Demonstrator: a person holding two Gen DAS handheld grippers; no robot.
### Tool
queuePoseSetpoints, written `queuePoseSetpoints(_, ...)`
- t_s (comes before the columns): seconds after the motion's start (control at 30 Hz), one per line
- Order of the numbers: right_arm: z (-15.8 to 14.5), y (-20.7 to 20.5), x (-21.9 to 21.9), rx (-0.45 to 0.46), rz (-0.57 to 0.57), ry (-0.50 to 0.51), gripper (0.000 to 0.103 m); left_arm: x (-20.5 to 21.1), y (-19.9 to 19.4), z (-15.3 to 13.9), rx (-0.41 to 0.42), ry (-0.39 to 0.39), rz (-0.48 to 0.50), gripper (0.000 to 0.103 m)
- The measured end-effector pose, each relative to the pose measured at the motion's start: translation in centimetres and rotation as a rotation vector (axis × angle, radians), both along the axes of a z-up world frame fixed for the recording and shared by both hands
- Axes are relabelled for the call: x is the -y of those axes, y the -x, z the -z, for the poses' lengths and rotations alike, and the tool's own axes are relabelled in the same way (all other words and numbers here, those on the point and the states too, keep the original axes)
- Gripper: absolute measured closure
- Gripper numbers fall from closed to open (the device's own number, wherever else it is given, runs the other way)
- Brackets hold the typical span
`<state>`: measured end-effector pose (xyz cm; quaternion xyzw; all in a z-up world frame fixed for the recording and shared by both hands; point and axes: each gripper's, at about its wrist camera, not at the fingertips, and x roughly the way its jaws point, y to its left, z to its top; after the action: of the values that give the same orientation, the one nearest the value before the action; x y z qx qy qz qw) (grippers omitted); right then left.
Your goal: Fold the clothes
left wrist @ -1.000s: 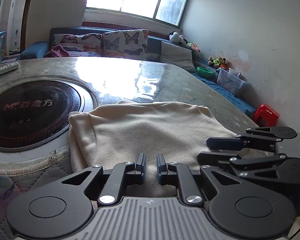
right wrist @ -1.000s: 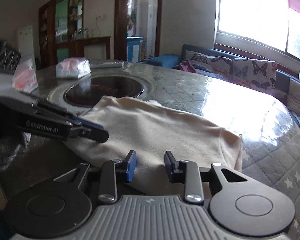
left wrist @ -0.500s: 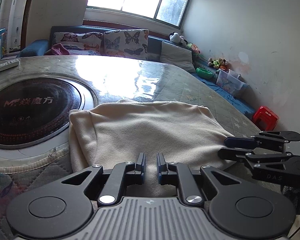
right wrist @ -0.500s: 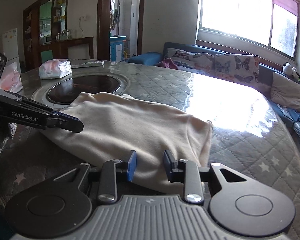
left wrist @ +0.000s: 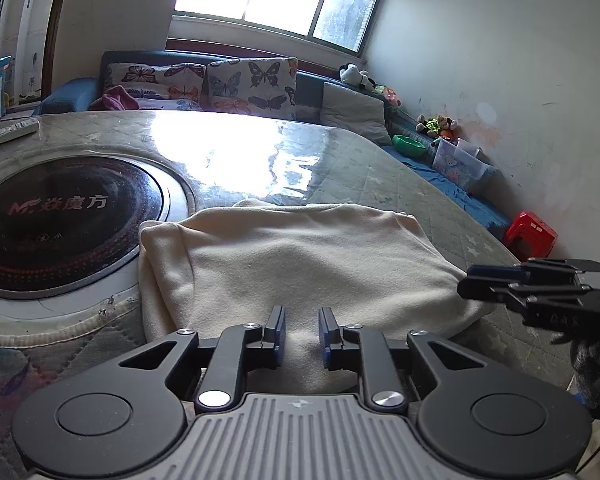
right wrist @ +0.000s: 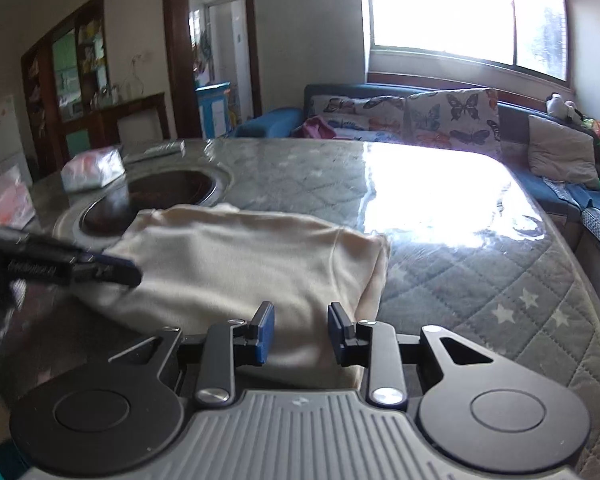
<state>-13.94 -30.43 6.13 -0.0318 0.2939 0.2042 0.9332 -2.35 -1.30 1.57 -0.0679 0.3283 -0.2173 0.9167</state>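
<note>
Left gripper: jaws apart with a narrow gap, nothing clamped, poised over the near edge of the cream garment.
Right gripper: jaws apart, wider gap, empty, above the garment's near right corner.
Cream garment: folded into a thick rectangle, lying flat on the quilted tabletop under clear plastic.
Induction hob: round, black, just left of the garment's far corner.
Background: butterfly cushions on a blue sofa beneath the window.
</note>
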Motion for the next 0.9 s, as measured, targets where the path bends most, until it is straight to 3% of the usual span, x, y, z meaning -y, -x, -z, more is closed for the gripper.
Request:
queuePoseSetpoints(0.2,0.8,-1.2,0.1,-0.031,0.023,-0.002,0.074,-1.1,0.9,-0.6,0.009,0.004,-0.039,0.077)
queuePoseSetpoints(0.63,-0.1,-1.1,-1.6,0.013,-0.034,0.078,0.072,-3.7,2.1,-0.1,0.011,-0.007,-0.145,0.077)
queuePoseSetpoints(0.9,-1.2,-0.7,-5.5,0.026,-0.19,0.104,0.072,-4.9,2.8,0.5,-0.005,0.01,-0.163,0.075)
